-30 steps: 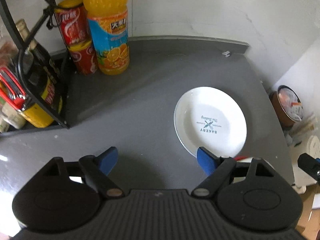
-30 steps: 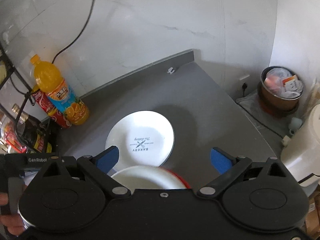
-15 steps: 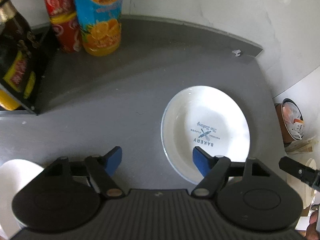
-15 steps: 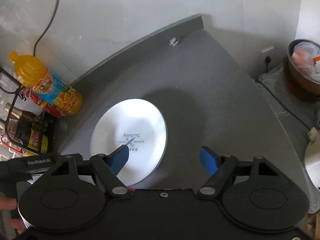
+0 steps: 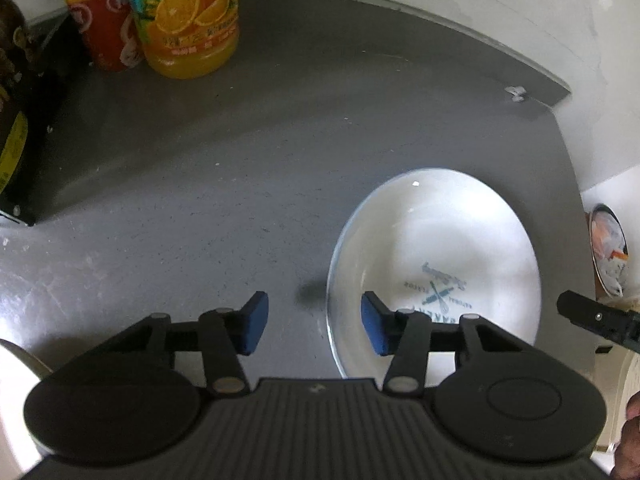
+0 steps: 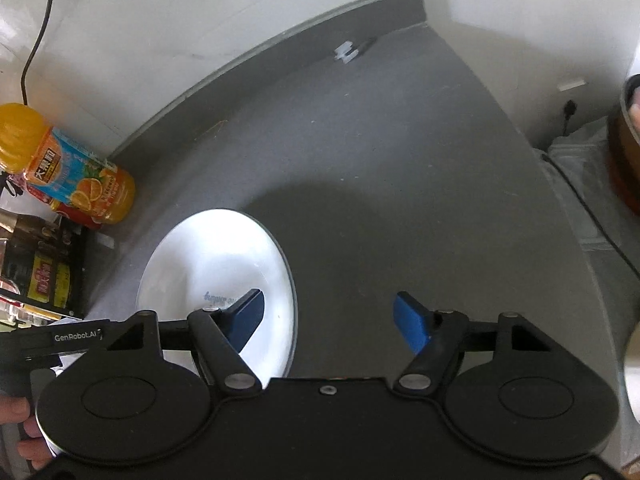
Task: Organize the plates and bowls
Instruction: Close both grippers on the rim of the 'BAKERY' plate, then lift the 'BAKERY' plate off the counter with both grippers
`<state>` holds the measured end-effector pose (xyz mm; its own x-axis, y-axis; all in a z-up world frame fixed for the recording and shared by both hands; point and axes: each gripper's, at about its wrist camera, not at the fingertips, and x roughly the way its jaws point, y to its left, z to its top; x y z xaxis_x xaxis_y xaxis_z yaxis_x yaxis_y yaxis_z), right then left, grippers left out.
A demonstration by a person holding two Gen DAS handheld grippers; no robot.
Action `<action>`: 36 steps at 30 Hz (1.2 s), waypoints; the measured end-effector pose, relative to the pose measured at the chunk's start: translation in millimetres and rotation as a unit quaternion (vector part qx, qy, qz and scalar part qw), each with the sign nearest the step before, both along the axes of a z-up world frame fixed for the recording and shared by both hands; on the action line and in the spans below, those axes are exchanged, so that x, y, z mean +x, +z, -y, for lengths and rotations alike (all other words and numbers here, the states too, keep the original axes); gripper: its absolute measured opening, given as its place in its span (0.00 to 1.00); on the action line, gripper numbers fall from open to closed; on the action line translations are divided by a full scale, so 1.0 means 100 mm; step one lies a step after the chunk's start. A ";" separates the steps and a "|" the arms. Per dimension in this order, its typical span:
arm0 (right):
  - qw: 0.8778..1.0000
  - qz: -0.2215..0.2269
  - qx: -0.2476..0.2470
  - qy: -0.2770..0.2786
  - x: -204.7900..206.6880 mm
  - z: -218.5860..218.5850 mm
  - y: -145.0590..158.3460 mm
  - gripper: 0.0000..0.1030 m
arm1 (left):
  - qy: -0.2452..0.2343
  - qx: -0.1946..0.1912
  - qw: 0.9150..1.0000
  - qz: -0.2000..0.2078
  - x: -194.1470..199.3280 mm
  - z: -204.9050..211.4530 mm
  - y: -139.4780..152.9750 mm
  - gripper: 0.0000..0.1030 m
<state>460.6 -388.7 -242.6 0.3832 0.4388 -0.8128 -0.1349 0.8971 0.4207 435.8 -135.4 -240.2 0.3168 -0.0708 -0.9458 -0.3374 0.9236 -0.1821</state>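
Plate: the white round ceramic plate with a printed bakery logo lies flat on the grey countertop, toward its right side, well apart from the orange juice bottle and red can at the far left.

Left gripper straddles the plate's left rim: one blue pad over the plate, the other over bare counter. Jaws closing, roughly half open; the pads do not yet press on the rim.

Right gripper straddles the right rim the same way, wider open, also closing, nothing held.

Step in hand, as I judge it: two-sided approach to lift this plate. I cannot tell whether either lower pad has got under the rim; the gripper bodies hide the near edge.

Next move calls for pads seated around the rim, then an even lift from both sides. A pale rounded object at the near left may be a bowl; it is mostly cut off.
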 end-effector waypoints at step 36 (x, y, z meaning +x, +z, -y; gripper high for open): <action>0.998 -0.006 0.056 0.027 -0.06 -0.10 -0.08 0.06 | 0.031 -0.087 0.996 0.013 -0.12 -0.06 0.02 0.11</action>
